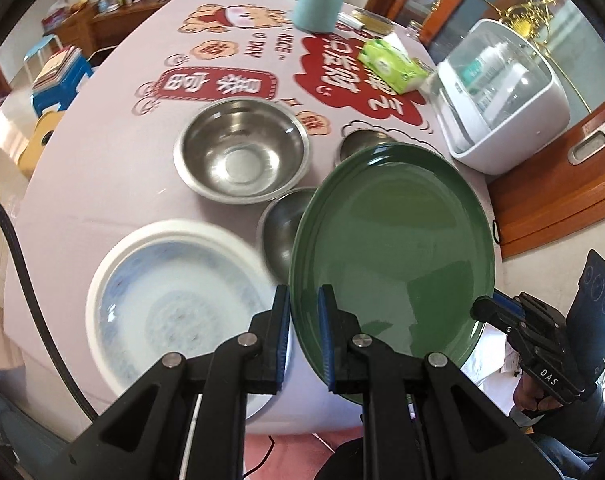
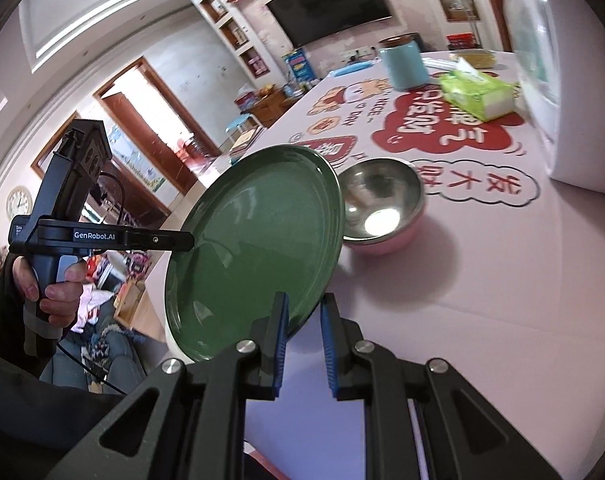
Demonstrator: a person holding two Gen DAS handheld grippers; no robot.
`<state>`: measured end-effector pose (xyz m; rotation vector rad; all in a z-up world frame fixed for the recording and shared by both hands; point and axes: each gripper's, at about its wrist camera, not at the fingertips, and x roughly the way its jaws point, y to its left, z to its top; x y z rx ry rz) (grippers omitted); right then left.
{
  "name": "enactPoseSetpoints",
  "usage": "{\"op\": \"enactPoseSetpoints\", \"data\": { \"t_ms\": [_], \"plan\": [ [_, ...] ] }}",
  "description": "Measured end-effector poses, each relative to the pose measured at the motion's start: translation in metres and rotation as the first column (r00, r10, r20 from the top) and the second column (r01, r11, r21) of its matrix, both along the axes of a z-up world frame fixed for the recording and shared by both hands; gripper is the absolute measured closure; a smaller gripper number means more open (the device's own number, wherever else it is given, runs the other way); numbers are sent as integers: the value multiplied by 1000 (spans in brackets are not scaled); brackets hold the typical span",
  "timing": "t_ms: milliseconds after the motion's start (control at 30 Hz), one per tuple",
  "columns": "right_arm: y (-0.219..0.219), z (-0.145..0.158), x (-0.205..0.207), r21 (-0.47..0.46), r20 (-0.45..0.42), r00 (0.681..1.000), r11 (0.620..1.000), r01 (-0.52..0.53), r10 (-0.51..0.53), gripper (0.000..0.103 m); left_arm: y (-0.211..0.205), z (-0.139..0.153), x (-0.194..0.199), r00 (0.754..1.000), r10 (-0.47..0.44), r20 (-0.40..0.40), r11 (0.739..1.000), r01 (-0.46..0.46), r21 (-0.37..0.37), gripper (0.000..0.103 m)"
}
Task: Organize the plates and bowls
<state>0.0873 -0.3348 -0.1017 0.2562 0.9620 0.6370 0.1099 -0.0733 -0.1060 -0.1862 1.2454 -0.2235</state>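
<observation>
A green plate (image 1: 394,240) hangs tilted above the table, held at two edges. My left gripper (image 1: 304,320) is shut on its near rim. My right gripper (image 2: 304,320) is shut on the opposite rim, and it shows in the left wrist view as a black right gripper (image 1: 482,312) at the plate's right edge. The left gripper (image 2: 188,241) also appears side-on in the right wrist view. Below lie a white plate with blue pattern (image 1: 174,300), a large steel bowl (image 1: 242,152), a small steel bowl (image 1: 282,232) and a pink-sided steel bowl (image 2: 382,208), all partly hidden by the green plate (image 2: 254,240).
At the table's far side stand a teal jar (image 1: 316,8), a green tissue pack (image 1: 394,64) and a white box with a clear lid (image 1: 502,96). The round table's edge (image 1: 54,208) curves close on the left, with a blue stool (image 1: 58,80) beyond.
</observation>
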Motion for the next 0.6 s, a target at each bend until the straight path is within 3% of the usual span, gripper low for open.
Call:
{"op": "enactPoseSetpoints", "data": {
  "t_ms": [600],
  "plan": [
    [104,-7,-31,-53,-43,999,999,-6,3,87,101,-35,-40,997,25,-78,1000,-26,-6,92]
  ]
}}
